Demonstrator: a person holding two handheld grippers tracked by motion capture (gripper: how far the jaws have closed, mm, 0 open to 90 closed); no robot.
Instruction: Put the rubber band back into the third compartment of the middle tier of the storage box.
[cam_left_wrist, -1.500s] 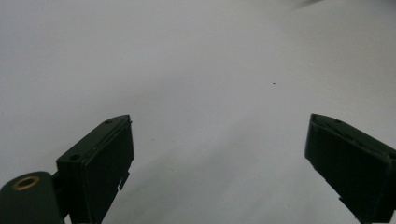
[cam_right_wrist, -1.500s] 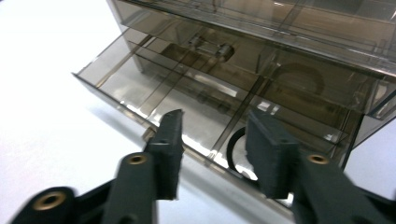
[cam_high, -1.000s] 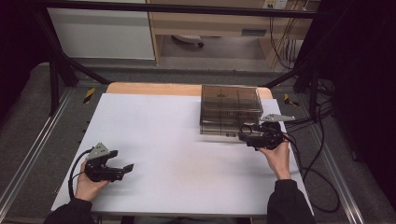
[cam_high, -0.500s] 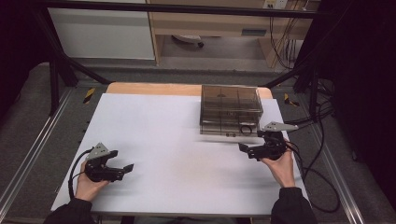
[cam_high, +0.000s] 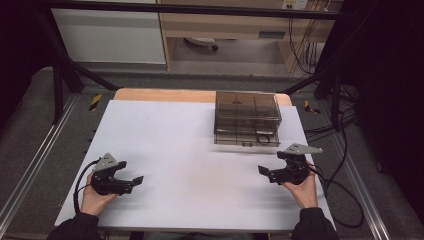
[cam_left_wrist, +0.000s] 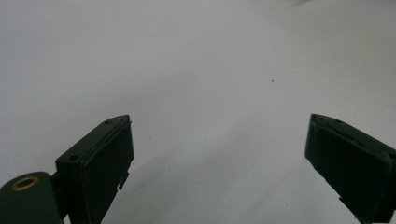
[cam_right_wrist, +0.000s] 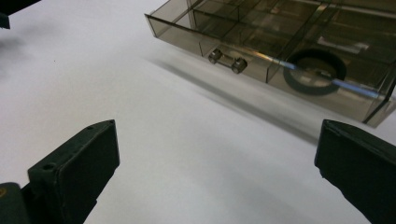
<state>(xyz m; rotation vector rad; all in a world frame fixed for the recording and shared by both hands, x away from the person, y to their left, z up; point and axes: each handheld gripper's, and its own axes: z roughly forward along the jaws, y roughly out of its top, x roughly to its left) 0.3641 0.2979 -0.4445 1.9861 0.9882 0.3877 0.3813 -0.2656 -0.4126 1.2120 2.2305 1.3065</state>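
Drawer box: a smoky clear plastic drawer box (cam_high: 247, 117) stands on the far right part of the worktop, its front facing the person.
Bottom drawer: the bottom drawer (cam_right_wrist: 299, 70) is pulled out a little and is split into compartments by clear walls.
Handle: a small bar handle (cam_right_wrist: 227, 61) with two metal studs sits at the middle of the drawer front.
Ring: a black ring (cam_right_wrist: 315, 71) lies flat in the drawer's compartment on the right as seen in the high view, where it also shows (cam_high: 263, 138).
Right tongs: the right tongs (cam_high: 265, 172) are held by the right hand (cam_high: 300, 187) near the worktop's right edge, in front of the drawer box and apart from it, pointing toward the middle of the worktop.
Right tongs state: released, the two black jaws standing wide apart with nothing between them in the right gripper view.
Left tongs: the left tongs (cam_high: 135, 181) are held by the left hand (cam_high: 95, 197) at the near left of the worktop, well apart from the drawer box.
Left tongs state: released, jaws wide apart over bare white surface in the left gripper view.
Worktop: a white worktop (cam_high: 190, 160) with a strip of bare wood at its far edge.
Cables: a black cable trails from each of the tongs toward the near edge.
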